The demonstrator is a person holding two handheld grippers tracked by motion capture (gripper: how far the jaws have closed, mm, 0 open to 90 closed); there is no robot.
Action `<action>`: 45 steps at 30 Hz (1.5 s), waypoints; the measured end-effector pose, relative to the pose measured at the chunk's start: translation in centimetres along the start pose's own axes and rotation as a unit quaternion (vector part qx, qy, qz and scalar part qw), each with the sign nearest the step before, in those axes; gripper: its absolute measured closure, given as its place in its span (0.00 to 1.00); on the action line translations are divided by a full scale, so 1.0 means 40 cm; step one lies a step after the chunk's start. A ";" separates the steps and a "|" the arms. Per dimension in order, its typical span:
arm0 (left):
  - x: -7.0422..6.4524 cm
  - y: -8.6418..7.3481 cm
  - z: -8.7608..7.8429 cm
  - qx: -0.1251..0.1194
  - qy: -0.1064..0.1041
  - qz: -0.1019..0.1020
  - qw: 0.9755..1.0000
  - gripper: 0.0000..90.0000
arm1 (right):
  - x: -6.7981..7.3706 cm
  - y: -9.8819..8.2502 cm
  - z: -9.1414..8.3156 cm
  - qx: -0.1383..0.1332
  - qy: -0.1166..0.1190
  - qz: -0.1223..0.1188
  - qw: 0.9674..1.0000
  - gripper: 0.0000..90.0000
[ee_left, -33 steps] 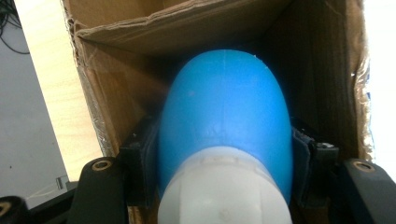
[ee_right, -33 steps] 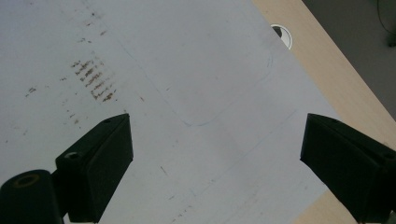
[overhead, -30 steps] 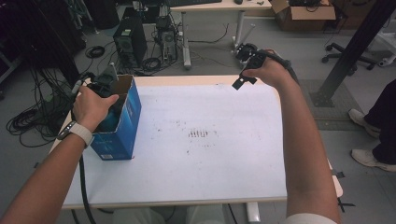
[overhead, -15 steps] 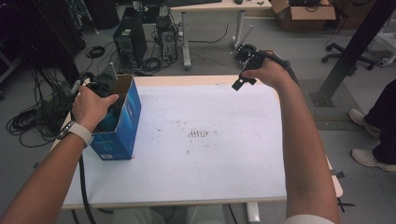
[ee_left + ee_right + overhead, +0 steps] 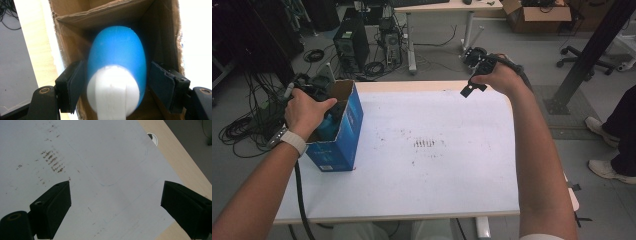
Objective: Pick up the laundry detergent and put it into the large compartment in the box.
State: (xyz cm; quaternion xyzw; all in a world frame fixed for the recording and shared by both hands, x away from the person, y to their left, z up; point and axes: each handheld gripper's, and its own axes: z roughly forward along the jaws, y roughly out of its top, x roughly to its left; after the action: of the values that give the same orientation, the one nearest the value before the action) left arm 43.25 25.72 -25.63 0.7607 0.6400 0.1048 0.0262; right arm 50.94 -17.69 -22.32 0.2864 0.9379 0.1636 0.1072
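An open blue cardboard box [image 5: 339, 137] stands on the white table [image 5: 437, 175] near its left edge. My left gripper [image 5: 116, 82] reaches down into the box [image 5: 75, 15], with the person's hand covering it in the high view. A rounded blue object with a white end [image 5: 117, 55] sits between its jaws. The jaws have just been opening, and a gap shows at the right pad [image 5: 160, 85]. My right gripper [image 5: 472, 87] hangs over the table's far right corner. It is open [image 5: 116, 195], with nothing between its jaws.
Brown smudges [image 5: 427, 143] mark the table's middle. A cable hole [image 5: 153, 138] lies near the table's wooden edge. On the floor behind are computer towers [image 5: 349, 45], cable tangles [image 5: 242, 130], a cardboard box [image 5: 537, 10] and a chair base. A person's legs [image 5: 617, 145] stand at the right.
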 end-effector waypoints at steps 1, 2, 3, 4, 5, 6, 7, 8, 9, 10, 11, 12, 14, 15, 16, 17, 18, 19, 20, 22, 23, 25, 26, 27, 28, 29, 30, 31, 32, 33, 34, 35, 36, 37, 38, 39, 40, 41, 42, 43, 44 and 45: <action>0.001 -0.001 -0.005 0.000 0.001 0.000 1.000 0.33 | 0.000 0.000 0.000 0.000 0.000 0.000 1.000 0.10; 0.001 -0.002 -0.010 -0.002 0.004 0.000 1.000 0.32 | 0.001 -0.001 -0.002 -0.001 -0.001 0.000 1.000 0.10; 0.002 -0.004 -0.016 -0.004 0.004 0.000 1.000 0.31 | 0.001 -0.001 -0.004 -0.002 -0.001 0.001 1.000 0.10; 0.001 -0.005 -0.023 -0.006 0.003 0.001 1.000 0.31 | 0.002 -0.002 -0.006 -0.002 -0.001 0.001 1.000 0.10; 0.000 -0.006 -0.030 -0.008 0.003 0.002 1.000 0.29 | 0.003 -0.003 -0.007 -0.002 -0.001 0.000 1.000 0.10; -0.004 -0.009 -0.045 -0.011 0.001 0.005 1.000 0.28 | 0.005 -0.004 -0.011 -0.003 -0.002 0.000 1.000 0.10; -0.004 -0.009 -0.045 -0.011 0.001 0.005 1.000 0.28 | 0.005 -0.004 -0.011 -0.003 -0.002 0.000 1.000 0.10; -0.006 -0.010 -0.052 -0.012 -0.001 0.005 1.000 0.28 | 0.007 -0.005 -0.013 -0.004 -0.003 -0.001 1.000 0.10; -0.008 -0.011 -0.059 -0.013 -0.003 0.006 1.000 0.28 | 0.009 -0.005 -0.015 -0.005 -0.003 -0.001 1.000 0.10; -0.011 -0.012 -0.066 -0.013 -0.002 0.007 1.000 0.28 | 0.010 -0.005 -0.017 -0.005 -0.003 -0.001 1.000 0.10; -0.014 -0.015 -0.074 -0.016 -0.002 0.009 1.000 0.28 | 0.012 -0.006 -0.019 -0.006 -0.004 -0.002 1.000 0.10; -0.016 -0.016 -0.079 -0.016 -0.001 0.010 1.000 0.28 | 0.015 -0.006 -0.022 -0.008 -0.004 -0.002 1.000 0.10; -0.021 -0.021 -0.095 -0.018 -0.003 0.012 1.000 0.27 | 0.018 -0.007 -0.027 -0.008 -0.005 -0.003 1.000 0.10; -0.023 -0.023 -0.101 -0.019 -0.003 0.014 1.000 0.27 | 0.020 -0.009 -0.030 -0.009 -0.005 -0.003 1.000 0.10; -0.024 -0.026 -0.109 -0.018 -0.004 0.015 1.000 0.26 | 0.021 -0.010 -0.032 -0.011 -0.005 -0.003 1.000 0.10; -0.026 -0.029 -0.116 -0.016 -0.005 0.016 1.000 0.26 | 0.023 -0.011 -0.036 -0.011 -0.006 -0.003 1.000 0.10; -0.029 -0.033 -0.124 -0.015 -0.007 0.017 1.000 0.26 | 0.025 -0.012 -0.038 -0.012 -0.007 -0.003 1.000 0.10; -0.031 -0.037 -0.134 -0.017 -0.010 0.018 1.000 0.26 | 0.029 -0.015 -0.045 -0.014 -0.008 -0.004 1.000 0.10; -0.034 -0.041 -0.144 -0.018 -0.011 0.020 1.000 0.26 | 0.029 -0.015 -0.045 -0.014 -0.008 -0.004 1.000 0.10; -0.040 -0.049 -0.166 -0.022 -0.013 0.024 0.999 0.26 | 0.033 -0.017 -0.050 -0.015 -0.008 -0.004 1.000 0.10; -0.044 -0.053 -0.177 -0.024 -0.015 0.027 0.999 0.26 | 0.035 -0.019 -0.052 -0.016 -0.009 -0.003 1.000 0.10; -0.054 -0.061 -0.200 -0.028 -0.017 0.034 0.999 0.25 | 0.039 -0.020 -0.056 -0.017 -0.009 -0.004 1.000 0.10; -0.059 -0.064 -0.210 -0.031 -0.017 0.037 0.999 0.25 | 0.041 -0.021 -0.059 -0.018 -0.009 -0.004 1.000 0.10; -0.064 -0.067 -0.221 -0.032 -0.019 0.041 0.998 0.25 | 0.043 -0.021 -0.060 -0.018 -0.010 -0.005 1.000 0.10; -0.071 -0.071 -0.233 -0.035 -0.020 0.045 0.998 0.25 | 0.045 -0.022 -0.062 -0.018 -0.010 -0.005 1.000 0.10; -0.075 -0.074 -0.240 -0.036 -0.023 0.048 0.998 0.25 | 0.048 -0.023 -0.064 -0.019 -0.010 -0.004 1.000 0.10; -0.080 -0.077 -0.249 -0.038 -0.025 0.053 0.998 0.24 | 0.051 -0.026 -0.066 -0.020 -0.010 -0.004 1.000 0.10; -0.087 -0.080 -0.257 -0.040 -0.028 0.057 0.997 0.24 | 0.051 -0.026 -0.066 -0.020 -0.010 -0.004 1.000 0.10; -0.093 -0.084 -0.264 -0.039 -0.030 0.062 0.997 0.24 | 0.052 -0.028 -0.067 -0.020 -0.010 -0.004 1.000 0.10; -0.100 -0.087 -0.271 -0.038 -0.033 0.067 0.996 0.24 | 0.053 -0.032 -0.070 -0.021 -0.010 -0.003 1.000 0.10; -0.108 -0.090 -0.278 -0.040 -0.037 0.071 0.996 0.24 | 0.053 -0.032 -0.070 -0.021 -0.010 -0.003 1.000 0.10; -0.114 -0.093 -0.283 -0.041 -0.039 0.075 0.996 0.24 | 0.054 -0.034 -0.072 -0.020 -0.010 -0.003 1.000 0.10; -0.124 -0.098 -0.294 -0.044 -0.043 0.082 0.995 0.24 | 0.055 -0.035 -0.073 -0.022 -0.010 -0.002 1.000 0.10; -0.134 -0.102 -0.302 -0.047 -0.043 0.088 0.994 0.24 | 0.056 -0.037 -0.075 -0.022 -0.010 -0.002 1.000 0.10; -0.143 -0.106 -0.309 -0.050 -0.043 0.095 0.993 0.24 | 0.057 -0.038 -0.077 -0.022 -0.011 -0.001 1.000 0.10; -0.154 -0.110 -0.315 -0.051 -0.044 0.102 0.992 0.23 | 0.058 -0.038 -0.078 -0.023 -0.011 -0.002 1.000 0.10; -0.164 -0.114 -0.322 -0.052 -0.045 0.110 0.992 0.23 | 0.059 -0.039 -0.080 -0.023 -0.011 -0.001 1.000 0.10; -0.175 -0.118 -0.327 -0.051 -0.045 0.119 0.991 0.23 | 0.061 -0.039 -0.081 -0.023 -0.011 -0.003 1.000 0.10; -0.185 -0.121 -0.331 -0.050 -0.046 0.126 0.990 0.23 | 0.062 -0.039 -0.083 -0.024 -0.011 -0.003 1.000 0.10; -0.195 -0.125 -0.335 -0.051 -0.049 0.132 0.989 0.22 | 0.064 -0.039 -0.084 -0.025 -0.011 -0.002 1.000 0.10; -0.204 -0.128 -0.338 -0.052 -0.056 0.138 0.988 0.22 | 0.065 -0.040 -0.086 -0.026 -0.012 -0.001 1.000 0.10; -0.212 -0.131 -0.340 -0.052 -0.059 0.143 0.987 0.22 | 0.067 -0.040 -0.088 -0.027 -0.013 -0.002 1.000 0.10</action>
State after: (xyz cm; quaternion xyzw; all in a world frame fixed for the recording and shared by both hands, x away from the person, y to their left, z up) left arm 34.20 17.06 -14.33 0.8469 0.5155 0.0952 0.0885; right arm 46.89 -18.28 -19.95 0.2834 0.9323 0.1852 0.1273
